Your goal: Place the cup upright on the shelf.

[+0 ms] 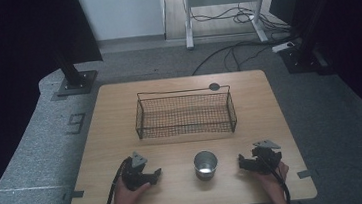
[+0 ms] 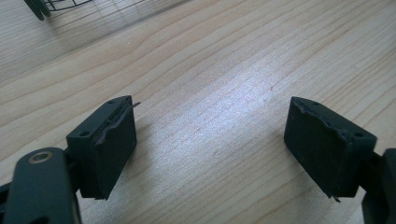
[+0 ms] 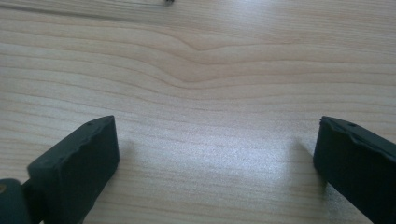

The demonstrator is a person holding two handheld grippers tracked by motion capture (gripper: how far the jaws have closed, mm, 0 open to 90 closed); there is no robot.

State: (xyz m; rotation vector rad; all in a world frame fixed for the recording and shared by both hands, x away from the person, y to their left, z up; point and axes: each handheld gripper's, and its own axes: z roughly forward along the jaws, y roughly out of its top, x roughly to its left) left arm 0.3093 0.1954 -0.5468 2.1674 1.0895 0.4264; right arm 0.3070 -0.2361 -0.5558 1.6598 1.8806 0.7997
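Both grippers rest low near the table's (image 1: 118, 95) front edge with the metal cup (image 1: 205, 164) standing upright between them, apart from each. The left gripper (image 1: 156, 173) and the right gripper (image 1: 240, 162) both point inward at it; in each gripper view the jaws stand wide apart over bare wood, holding nothing.

The step in hand looks like a first reach for the cup. To do it well, bring one gripper in level, set the jaws astride the wall below the rim, and close squarely — a thin steel cup tips easily if nudged on one side.

The cup seems empty (glare on its bottom makes that uncertain). The black wire-mesh basket (image 1: 186, 128) behind it holds nothing.
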